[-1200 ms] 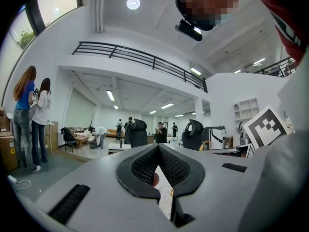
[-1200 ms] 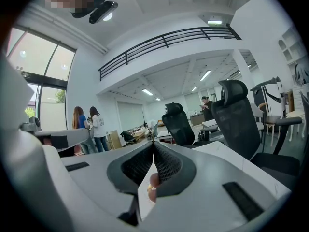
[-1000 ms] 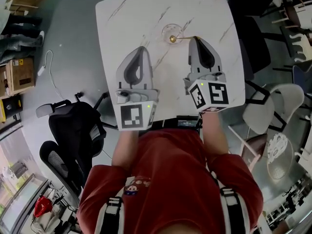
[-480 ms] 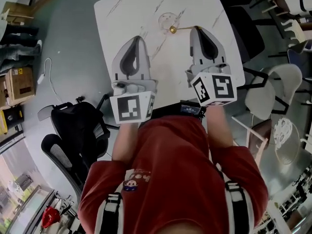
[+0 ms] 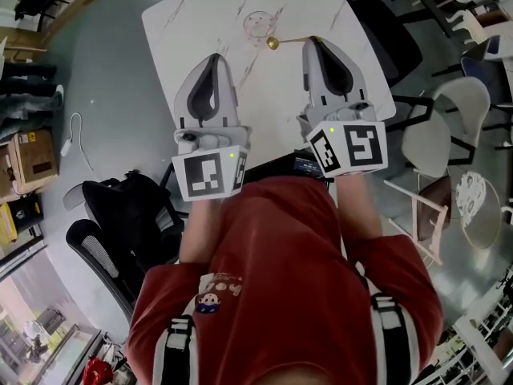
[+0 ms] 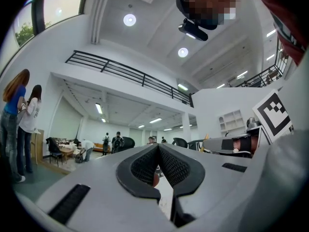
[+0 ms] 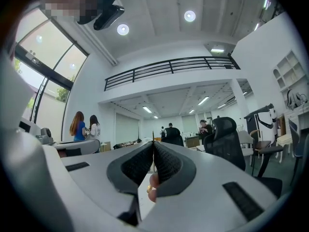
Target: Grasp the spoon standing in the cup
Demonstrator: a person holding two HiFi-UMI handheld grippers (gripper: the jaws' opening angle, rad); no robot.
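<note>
My right tongs [image 5: 309, 40] are clamped on the very end of the gold spoon [image 5: 272, 44]. It sticks out sideways above the white table [image 5: 192, 22], its bowl just beside the glass cup [image 5: 258, 24] and, as far as I can judge, clear of it. My left tongs [image 5: 213, 57] are closed on nothing. The risk: so thin a handle, pinched only at its tip, may swivel or slip out and fall, or its bowl may knock the cup over.
</note>
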